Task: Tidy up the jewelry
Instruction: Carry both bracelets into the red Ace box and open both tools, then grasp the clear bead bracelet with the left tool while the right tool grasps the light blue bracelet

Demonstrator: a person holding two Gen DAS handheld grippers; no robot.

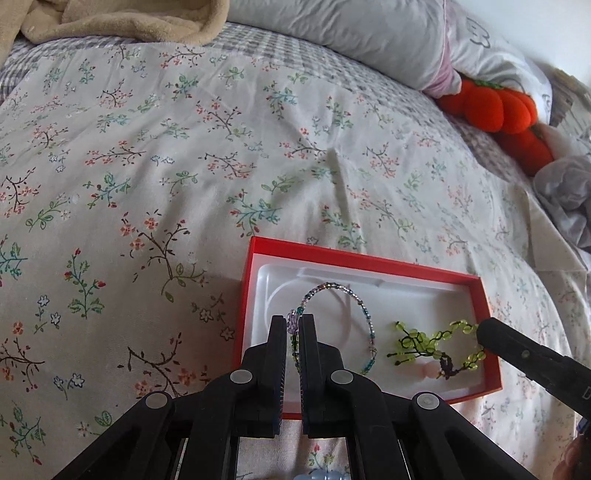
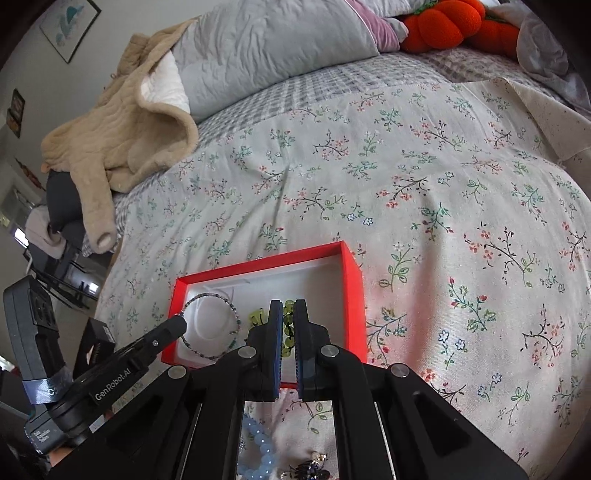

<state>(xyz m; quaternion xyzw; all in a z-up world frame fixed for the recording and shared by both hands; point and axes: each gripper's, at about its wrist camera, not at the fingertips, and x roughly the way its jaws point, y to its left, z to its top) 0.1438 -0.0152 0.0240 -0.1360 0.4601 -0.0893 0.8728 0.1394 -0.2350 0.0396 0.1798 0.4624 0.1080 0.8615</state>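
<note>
Left wrist view: camera sits behind the left gripper, looking steeply down along its fingers, close over the near left part of the red box on the floral bedspread. It faces the head of the bed.

Right wrist view: camera sits behind the right gripper, likewise tilted down and close over the box's right half.

Shared: the box, the bedspread, the grey pillow, the orange plush. Each view catches the other gripper at its side edge.
</note>
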